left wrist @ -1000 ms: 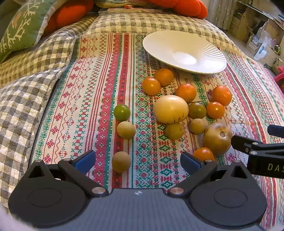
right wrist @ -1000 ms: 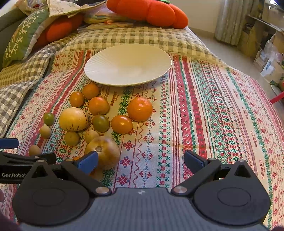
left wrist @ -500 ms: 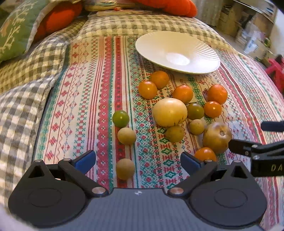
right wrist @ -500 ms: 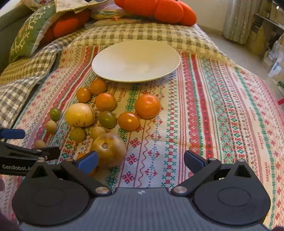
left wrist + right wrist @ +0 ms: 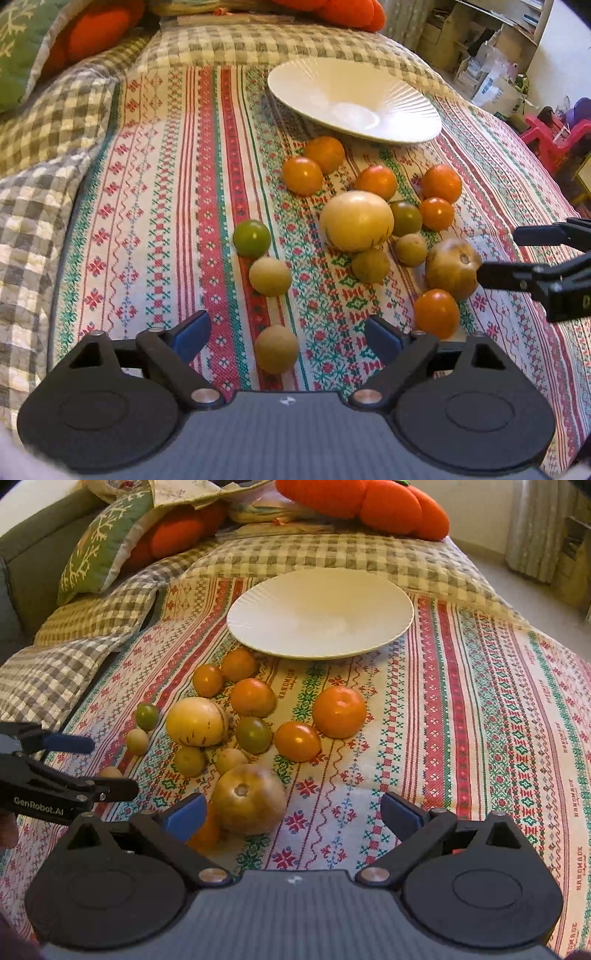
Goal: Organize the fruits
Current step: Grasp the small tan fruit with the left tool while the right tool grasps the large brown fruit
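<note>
A: A white ribbed plate (image 5: 388,602) sits empty at the far end of a cross-stitch patterned cloth (image 5: 480,720) spread over a checked cover (image 5: 92,620), with loose fruit scattered just near of it.

B: Where are the two tools?

A: The left gripper (image 5: 286,334) hangs at the near left of the scatter, a small tan round fruit (image 5: 276,349) lying on the cloth between its blue pads. Its jaws are closing, but neither pad touches the fruit.

B: And the other?

A: The right gripper (image 5: 291,814) points down at the near right. Its jaws, spread wide, are closing too. A large brownish tomato (image 5: 249,799) lies just inside its left pad, apart from the right one; I cannot tell if the left pad touches it. An orange tomato (image 5: 207,830) is half hidden behind that pad.

B: The rest of the fruit?

A: A pale yellow melon-like fruit (image 5: 195,722) sits mid-cluster, with a green tomato (image 5: 147,715) to its left and a mandarin (image 5: 339,712) at the right edge. Orange tomatoes lie between them and the plate. Orange plush cushions (image 5: 369,502) sit far behind.
</note>
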Tool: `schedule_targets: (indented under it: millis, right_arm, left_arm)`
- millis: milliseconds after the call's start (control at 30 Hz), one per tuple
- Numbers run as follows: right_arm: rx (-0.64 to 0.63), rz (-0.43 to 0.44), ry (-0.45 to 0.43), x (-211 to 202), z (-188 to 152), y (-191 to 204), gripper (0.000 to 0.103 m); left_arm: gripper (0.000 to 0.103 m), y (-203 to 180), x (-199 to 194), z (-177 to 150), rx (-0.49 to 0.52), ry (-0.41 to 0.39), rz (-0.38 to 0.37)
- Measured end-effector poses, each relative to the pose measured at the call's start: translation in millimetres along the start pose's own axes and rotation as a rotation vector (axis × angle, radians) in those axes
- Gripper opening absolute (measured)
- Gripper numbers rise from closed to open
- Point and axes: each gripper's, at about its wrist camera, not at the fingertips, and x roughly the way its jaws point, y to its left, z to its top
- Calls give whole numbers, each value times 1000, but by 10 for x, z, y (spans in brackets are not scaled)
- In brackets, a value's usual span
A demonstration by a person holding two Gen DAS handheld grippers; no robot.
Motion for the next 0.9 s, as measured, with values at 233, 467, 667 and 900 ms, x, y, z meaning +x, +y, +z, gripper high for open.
schedule_targets:
  millis: [233,467,667,900]
  right_arm:
    - [46,64,40,87,-45,-57,84]
    - [25,98,47,158,-28,6,78]
    - [20,131,32,184,-10,56,78]
    - [83,191,49,231,10,63,75]
  left_arm:
    - [64,-17,53,-47,25,63,-15]
    - [43,-33,27,-71,52,62,5]
    - [24,-2,14,-51,43,59,14]
    - [16,14,6,-45,36,62,23]
